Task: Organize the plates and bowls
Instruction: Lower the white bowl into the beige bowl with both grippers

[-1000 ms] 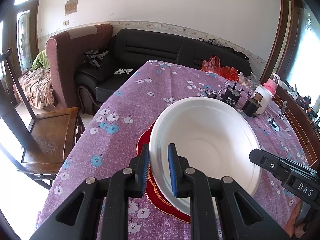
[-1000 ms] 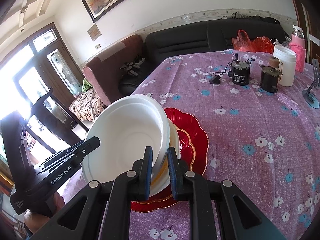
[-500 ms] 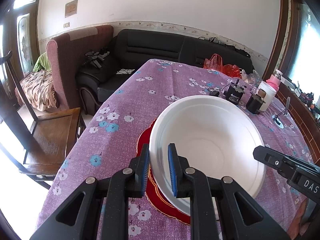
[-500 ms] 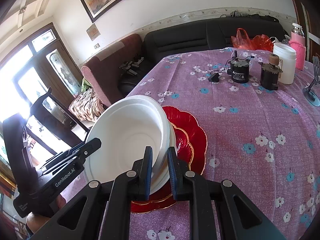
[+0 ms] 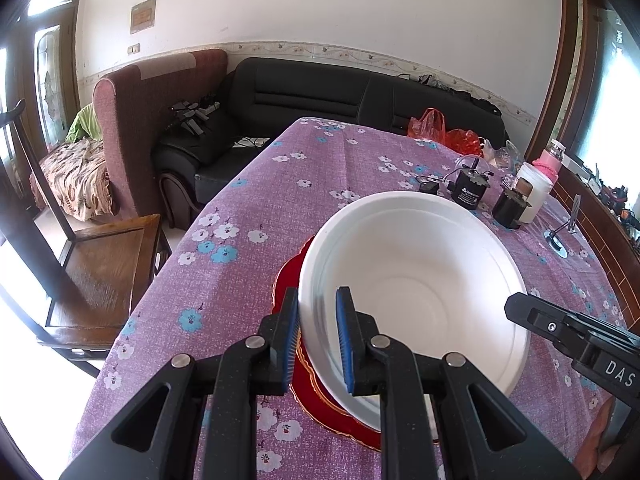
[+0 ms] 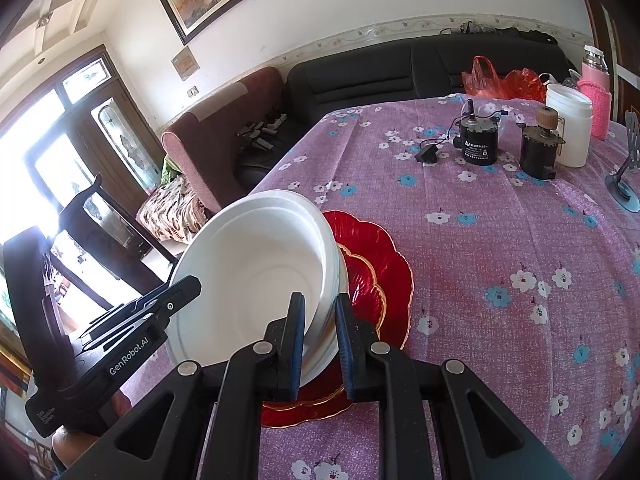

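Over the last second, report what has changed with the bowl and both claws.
Nothing has visibly changed. The left claw and right claw stay clamped on opposite rims of the white bowl, held tilted over the red plate.

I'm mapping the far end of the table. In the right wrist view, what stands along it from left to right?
Small black adapter → black motor → dark motor with a wooden knob → white jar → pink bottle → black stand at the picture's right edge.
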Demonstrator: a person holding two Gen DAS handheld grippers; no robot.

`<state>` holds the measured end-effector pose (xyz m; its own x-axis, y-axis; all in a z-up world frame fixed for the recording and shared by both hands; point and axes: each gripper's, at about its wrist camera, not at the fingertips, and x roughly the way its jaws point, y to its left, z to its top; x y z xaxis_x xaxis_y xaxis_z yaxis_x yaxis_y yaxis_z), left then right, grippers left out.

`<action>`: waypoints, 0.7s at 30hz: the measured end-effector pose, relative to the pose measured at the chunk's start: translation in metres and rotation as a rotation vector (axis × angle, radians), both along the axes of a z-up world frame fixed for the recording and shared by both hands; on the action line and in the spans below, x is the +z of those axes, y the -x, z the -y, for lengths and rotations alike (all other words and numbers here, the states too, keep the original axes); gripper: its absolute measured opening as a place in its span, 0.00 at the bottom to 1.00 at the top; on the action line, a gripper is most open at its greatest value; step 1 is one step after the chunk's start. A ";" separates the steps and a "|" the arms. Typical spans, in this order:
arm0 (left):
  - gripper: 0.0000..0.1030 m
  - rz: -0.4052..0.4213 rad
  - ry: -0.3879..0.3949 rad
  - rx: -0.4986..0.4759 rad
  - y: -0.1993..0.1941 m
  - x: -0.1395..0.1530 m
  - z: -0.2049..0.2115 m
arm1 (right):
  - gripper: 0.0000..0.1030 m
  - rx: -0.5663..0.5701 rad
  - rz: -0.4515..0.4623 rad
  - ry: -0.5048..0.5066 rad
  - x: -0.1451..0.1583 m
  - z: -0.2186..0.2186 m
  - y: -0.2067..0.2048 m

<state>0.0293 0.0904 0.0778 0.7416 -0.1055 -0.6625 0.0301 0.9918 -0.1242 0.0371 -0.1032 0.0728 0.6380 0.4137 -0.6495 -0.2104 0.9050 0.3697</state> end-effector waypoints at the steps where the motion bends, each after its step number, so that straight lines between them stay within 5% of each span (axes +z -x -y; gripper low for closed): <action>1: 0.16 0.000 0.000 0.000 0.000 0.000 0.000 | 0.17 0.001 0.000 0.000 0.000 0.000 0.000; 21: 0.16 0.000 0.004 0.000 0.000 0.000 0.002 | 0.18 -0.001 -0.003 -0.008 0.000 -0.001 0.001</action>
<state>0.0295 0.0888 0.0779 0.7414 -0.1083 -0.6623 0.0305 0.9913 -0.1280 0.0362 -0.1021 0.0726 0.6366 0.4184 -0.6478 -0.2088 0.9022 0.3774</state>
